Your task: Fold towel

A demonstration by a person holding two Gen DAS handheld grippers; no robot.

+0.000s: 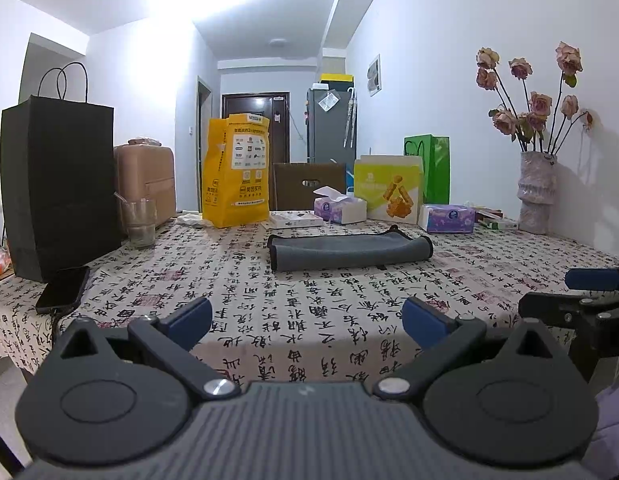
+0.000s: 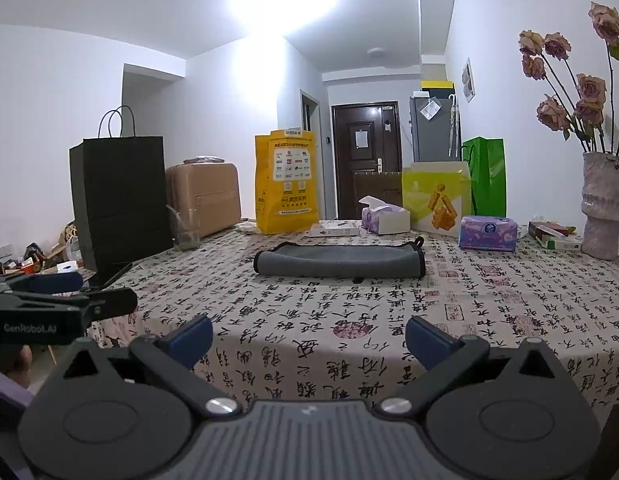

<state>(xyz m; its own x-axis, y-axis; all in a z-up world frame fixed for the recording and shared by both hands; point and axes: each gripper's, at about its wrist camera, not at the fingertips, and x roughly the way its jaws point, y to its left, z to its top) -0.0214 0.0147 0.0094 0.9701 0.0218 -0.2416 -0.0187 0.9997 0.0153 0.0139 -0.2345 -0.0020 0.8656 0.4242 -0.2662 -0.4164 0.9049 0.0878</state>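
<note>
Left wrist view shows the left gripper (image 1: 306, 317) hanging over the near edge of the table with its blue pads spread wide and nothing between them, and the right gripper (image 2: 308, 338) is doing the same thing just beside it, released and empty too. Past both of them is a bare stretch of the calligraphy tablecloth (image 1: 333, 320), then the grey towel (image 1: 351, 252) lying flat toward the far middle of the table, well apart from either gripper. It already looks doubled over into a long strip, rounded fold along the near side, dark trim at both short ends and a little loop at the far right corner. My guess is it's light, soft microfibre, floppy, so it'll sag and drape the second it's lifted, and it could drag the tablecloth if pinched too deep. I'd take it by the two corners of one short end, one gripper each. Tissue boxes (image 1: 449, 218) and a yellow bag (image 1: 235, 174) sit just behind it.
</note>
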